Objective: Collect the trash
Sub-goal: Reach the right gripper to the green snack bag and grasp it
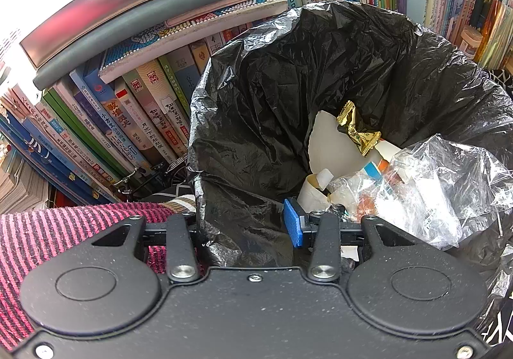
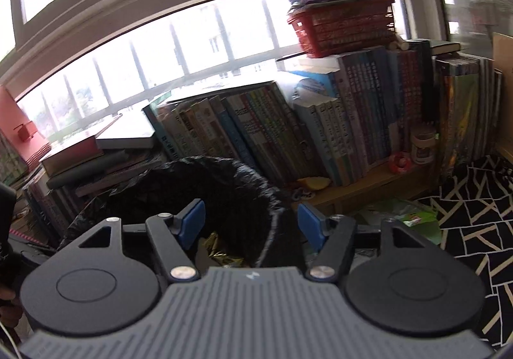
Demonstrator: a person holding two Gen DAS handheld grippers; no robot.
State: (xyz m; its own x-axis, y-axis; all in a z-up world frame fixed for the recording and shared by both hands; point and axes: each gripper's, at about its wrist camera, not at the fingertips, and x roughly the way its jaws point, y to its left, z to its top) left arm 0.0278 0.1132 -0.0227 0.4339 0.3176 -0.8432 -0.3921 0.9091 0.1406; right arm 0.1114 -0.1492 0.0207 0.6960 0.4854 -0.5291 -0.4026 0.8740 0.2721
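In front of the row of books, the black trash bag is held open, its near rim clamped in the jaws of the left gripper. Inside the bag a gold wrapper, a clear plastic bag and white scraps are seen. The right gripper is held over the bag's rim, its jaws released and nothing gripped between them. Below them what may be the gold wrapper is glimpsed, though the view is blurred.
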